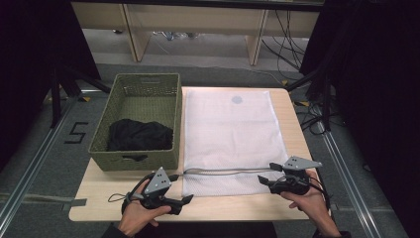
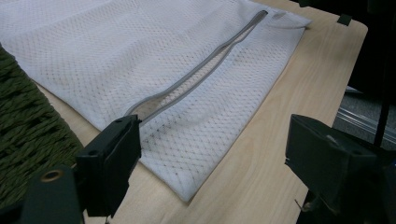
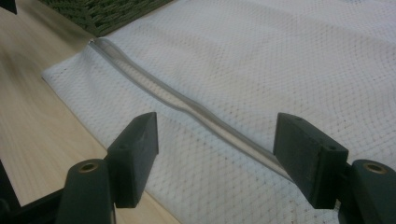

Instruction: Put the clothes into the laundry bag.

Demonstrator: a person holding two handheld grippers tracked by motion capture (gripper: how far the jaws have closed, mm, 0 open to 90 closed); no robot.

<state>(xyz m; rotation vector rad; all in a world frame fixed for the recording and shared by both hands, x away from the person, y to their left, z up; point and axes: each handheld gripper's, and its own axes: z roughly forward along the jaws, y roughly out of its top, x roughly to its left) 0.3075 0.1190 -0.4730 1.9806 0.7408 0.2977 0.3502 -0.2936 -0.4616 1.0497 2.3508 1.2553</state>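
At the near edge of a light wooden table, two hand-held grippers are seen poised at the zippered end of a white mesh laundry bag. The left gripper is held just off the bag's near left corner, its jaws spread with nothing between them; in the left gripper view that corner and bare tabletop are framed between the jaws. The right gripper is held at the bag's near right corner, its jaws likewise spread wide and gripping nothing; in the right gripper view the mesh and the grey zipper are seen running between them. The zipper is shown partly open, a slit gaping along its length. The bag is laid flat along the table's right half, reaching to the far edge. Beside it on the left, a green woven basket is placed, touching or nearly touching the bag's long side, with a black garment bundled inside.
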